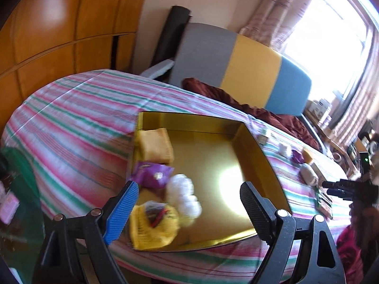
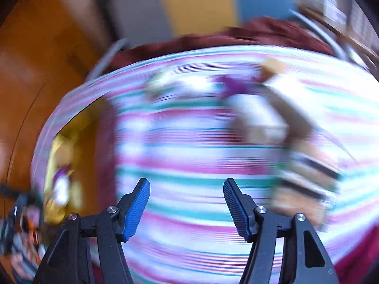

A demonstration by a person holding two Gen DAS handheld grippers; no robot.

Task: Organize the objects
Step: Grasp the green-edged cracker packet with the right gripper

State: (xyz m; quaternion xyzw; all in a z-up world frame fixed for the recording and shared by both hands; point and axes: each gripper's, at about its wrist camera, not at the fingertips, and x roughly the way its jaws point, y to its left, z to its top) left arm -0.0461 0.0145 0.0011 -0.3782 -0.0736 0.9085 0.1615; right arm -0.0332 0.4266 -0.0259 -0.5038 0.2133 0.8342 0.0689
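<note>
Two grippers are in my hands above a bed (image 1: 78, 108) with a pink, green and white striped cover, and no writing on any packet is sharp enough for me to read. My left gripper (image 1: 189, 209) stands wide apart and grasps nothing; it hangs over the near end of a gold box (image 1: 258, 146) lying open on the bed. Inside the box, along its left side, sit a tan block (image 1: 155, 148), a purple packet (image 1: 154, 174), a white fluffy bundle (image 1: 182, 194) and a yellow packet (image 1: 154, 227), the last one between my fingers in the picture but not touched by them. My right gripper (image 2: 187, 208) is partly spread, its blue pads apart with only striped cover showing between them, so it is empty. The left wrist view alone shows more small objects (image 1: 305, 163) in a row on the bed right of the box. The right wrist view is heavily smeared; it shows the box at far left and blurred cartons (image 2: 305, 179) to the right.
</note>
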